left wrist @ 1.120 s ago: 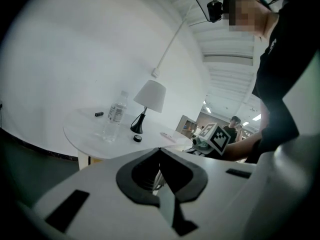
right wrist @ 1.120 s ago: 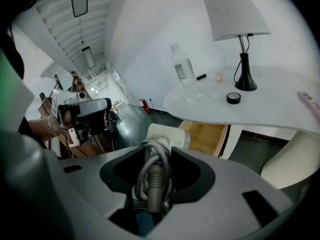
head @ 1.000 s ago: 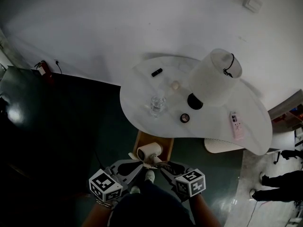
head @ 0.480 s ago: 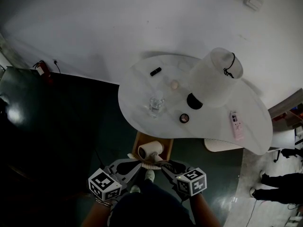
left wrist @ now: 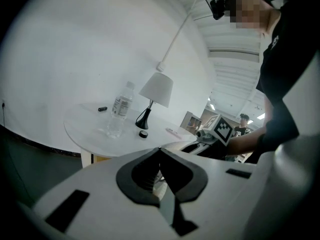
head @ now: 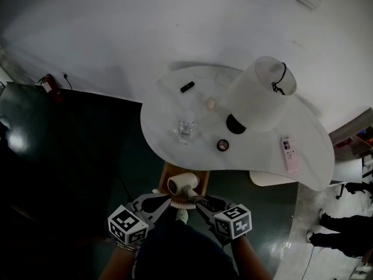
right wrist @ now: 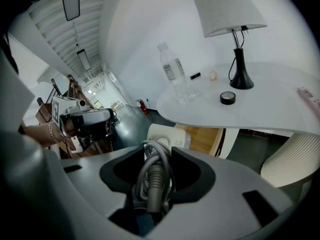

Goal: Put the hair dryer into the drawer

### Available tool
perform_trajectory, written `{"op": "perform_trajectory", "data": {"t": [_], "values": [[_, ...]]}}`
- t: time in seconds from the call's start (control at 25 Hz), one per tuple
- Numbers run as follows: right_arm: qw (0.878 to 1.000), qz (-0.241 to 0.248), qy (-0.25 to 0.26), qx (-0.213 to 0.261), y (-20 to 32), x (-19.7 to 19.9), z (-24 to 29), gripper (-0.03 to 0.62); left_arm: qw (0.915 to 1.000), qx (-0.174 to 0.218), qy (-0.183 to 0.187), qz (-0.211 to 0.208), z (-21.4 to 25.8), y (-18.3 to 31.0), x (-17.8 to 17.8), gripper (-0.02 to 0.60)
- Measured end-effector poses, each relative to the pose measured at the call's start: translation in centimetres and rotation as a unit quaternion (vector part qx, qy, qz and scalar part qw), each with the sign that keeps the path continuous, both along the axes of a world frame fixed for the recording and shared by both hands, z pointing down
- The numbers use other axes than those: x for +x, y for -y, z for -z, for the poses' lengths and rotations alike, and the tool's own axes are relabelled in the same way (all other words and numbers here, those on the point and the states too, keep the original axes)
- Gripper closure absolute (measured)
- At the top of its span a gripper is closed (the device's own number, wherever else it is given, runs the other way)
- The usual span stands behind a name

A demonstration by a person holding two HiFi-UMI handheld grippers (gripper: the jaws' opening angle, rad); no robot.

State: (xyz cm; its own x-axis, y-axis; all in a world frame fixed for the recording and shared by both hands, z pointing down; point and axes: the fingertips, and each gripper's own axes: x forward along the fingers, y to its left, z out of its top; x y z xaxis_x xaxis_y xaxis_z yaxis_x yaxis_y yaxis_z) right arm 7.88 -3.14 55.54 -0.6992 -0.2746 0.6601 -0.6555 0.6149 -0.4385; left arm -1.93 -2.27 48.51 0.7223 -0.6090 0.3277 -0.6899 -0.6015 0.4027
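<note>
- Your right gripper (right wrist: 157, 154) is clamped on the grey coiled cord (right wrist: 152, 176) of the hair dryer (right wrist: 167, 135). The bundle fills the gap between its jaws, and the pale body of the dryer sits just beyond their tips.
- Your left gripper (left wrist: 160, 154) has its jaws drawn together at the tips. A pale sliver shows in the slot behind them, too little to name.
- From the head view, the hair dryer (head: 182, 184) sits over the wooden drawer (head: 203, 177), which sticks out from under the near edge of the worktop (head: 256, 150). Both gripper noses, left (head: 166, 201) and right (head: 198, 202), meet just on your side of it.
- On the worktop, the lamp (head: 256, 95) stands toward the far right.
- The clear bottle (head: 186, 126) stands nearer the left edge.
- A small round tin (head: 222, 145) lies close to the near edge, between bottle and lamp.
- A small black item (head: 187, 87) lies near the far left edge.
</note>
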Motion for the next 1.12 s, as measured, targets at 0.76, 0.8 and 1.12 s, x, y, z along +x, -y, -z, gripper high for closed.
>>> {"op": "perform_trajectory", "data": {"t": [0.76, 0.8, 1.12], "values": [[0.999, -0.014, -0.025, -0.037, 1.5, -0.4, -2.0, 0.411, 0.9994, -0.031, 0.012, -0.008, -2.9, 2.0, -0.7, 0.574], [0.999, -0.019, -0.027, -0.039, 1.7, -0.4, -2.2, 0.411, 0.9992, -0.035, 0.012, -0.014, -3.1, 2.3, -0.7, 0.574], [0.996, -0.054, -0.037, -0.051, 2.5, -1.3, -3.2, 0.411, 0.9945, -0.065, 0.019, -0.080, -4.6, 3.8, -0.9, 0.574]]}}
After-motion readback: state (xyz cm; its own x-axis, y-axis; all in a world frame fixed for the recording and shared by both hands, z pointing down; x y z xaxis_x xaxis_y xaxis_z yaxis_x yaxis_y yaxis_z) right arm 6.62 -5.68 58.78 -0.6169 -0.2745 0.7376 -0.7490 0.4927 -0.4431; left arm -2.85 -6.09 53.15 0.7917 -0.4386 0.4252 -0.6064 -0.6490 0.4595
